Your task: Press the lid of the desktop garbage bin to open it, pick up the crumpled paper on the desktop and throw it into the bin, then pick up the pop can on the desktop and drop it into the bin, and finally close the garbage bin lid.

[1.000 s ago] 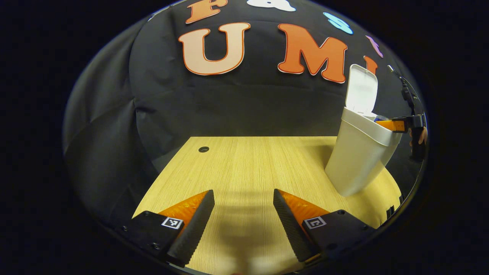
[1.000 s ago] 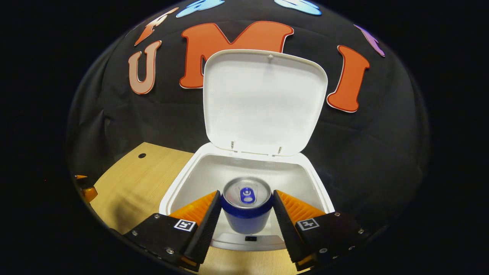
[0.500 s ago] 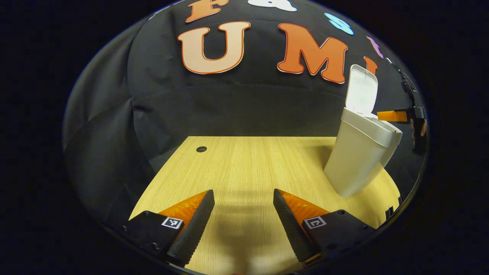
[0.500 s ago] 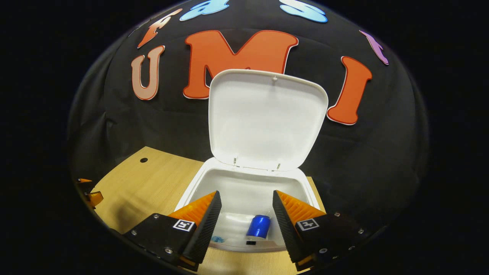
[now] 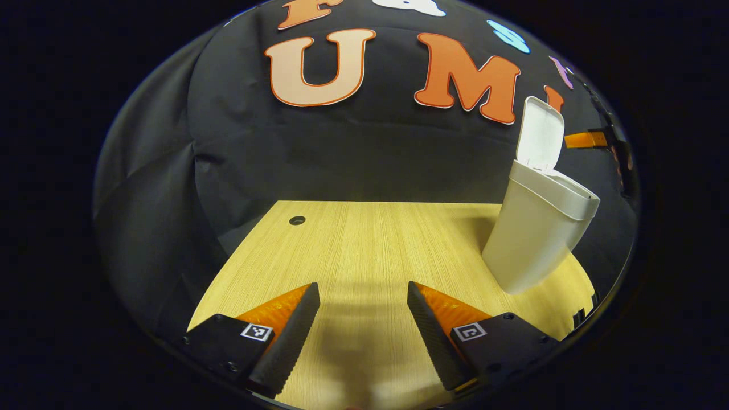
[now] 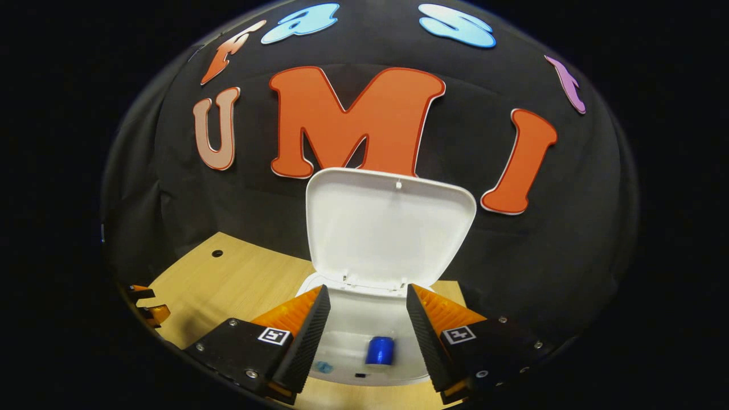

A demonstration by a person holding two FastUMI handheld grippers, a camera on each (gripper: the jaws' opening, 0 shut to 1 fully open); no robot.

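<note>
The white garbage bin (image 5: 535, 239) stands at the right of the wooden desk (image 5: 364, 245), its lid (image 6: 387, 228) swung up and back. In the right gripper view a blue pop can (image 6: 379, 350) lies at the bottom of the bin (image 6: 353, 313), with a small pale blue scrap (image 6: 323, 367) to its left. My right gripper (image 6: 363, 319) hangs open above the bin's mouth, nothing between its fingers; it also shows in the left gripper view (image 5: 592, 139) high beside the lid (image 5: 540, 136). My left gripper (image 5: 363, 319) is open low over the desk, holding nothing.
A small round cable hole (image 5: 297, 220) sits near the desk's far left corner. The black cloth wall closes off the back and sides. The left gripper's fingers (image 6: 145, 304) show at the desk's left edge in the right gripper view.
The right gripper let go of the pop can, which dropped into the bin, and has since risen well above the bin's mouth. The left gripper has stayed put.
</note>
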